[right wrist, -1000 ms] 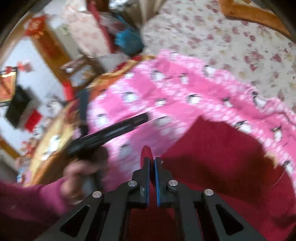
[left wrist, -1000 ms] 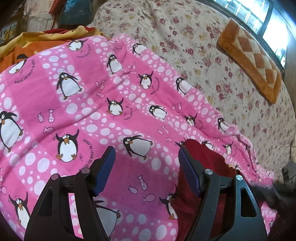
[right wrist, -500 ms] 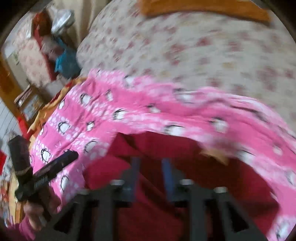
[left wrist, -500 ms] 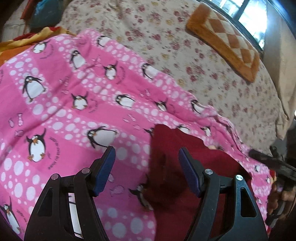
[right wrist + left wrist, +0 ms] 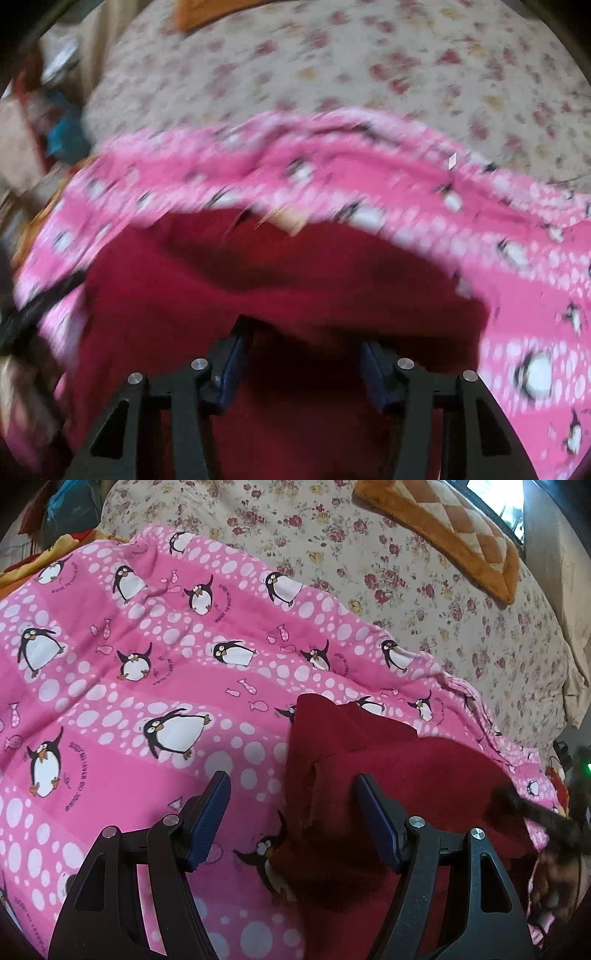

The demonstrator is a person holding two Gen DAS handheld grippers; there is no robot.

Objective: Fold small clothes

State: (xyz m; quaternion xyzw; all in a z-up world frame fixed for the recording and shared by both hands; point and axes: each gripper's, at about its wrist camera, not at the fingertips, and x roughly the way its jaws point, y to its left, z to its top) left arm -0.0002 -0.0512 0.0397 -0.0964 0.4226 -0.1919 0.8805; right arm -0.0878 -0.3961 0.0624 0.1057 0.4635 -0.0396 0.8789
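Note:
A dark red garment (image 5: 406,775) lies partly folded on a pink penguin blanket (image 5: 147,646). My left gripper (image 5: 291,777) hangs open just above the garment's left edge, one finger over red cloth, the other over the blanket. In the right wrist view, which is blurred, my right gripper (image 5: 303,332) is low over the red garment (image 5: 258,288). Its jaws are opening, with red cloth below and between them but the pads not pressing on it. The pink blanket (image 5: 517,295) rings the garment. The right gripper's dark body (image 5: 535,812) shows at the left view's right edge.
A floral bedsheet (image 5: 406,572) covers the bed beyond the blanket. An orange checked cushion (image 5: 461,528) lies at the far right by a window. Orange and yellow cloth (image 5: 22,572) and a blue bag (image 5: 70,517) sit at the far left.
My right gripper was shut on a fold of the red garment; it has let go, its jaws now apart, and swung across the garment. My left gripper moved toward the garment's left edge.

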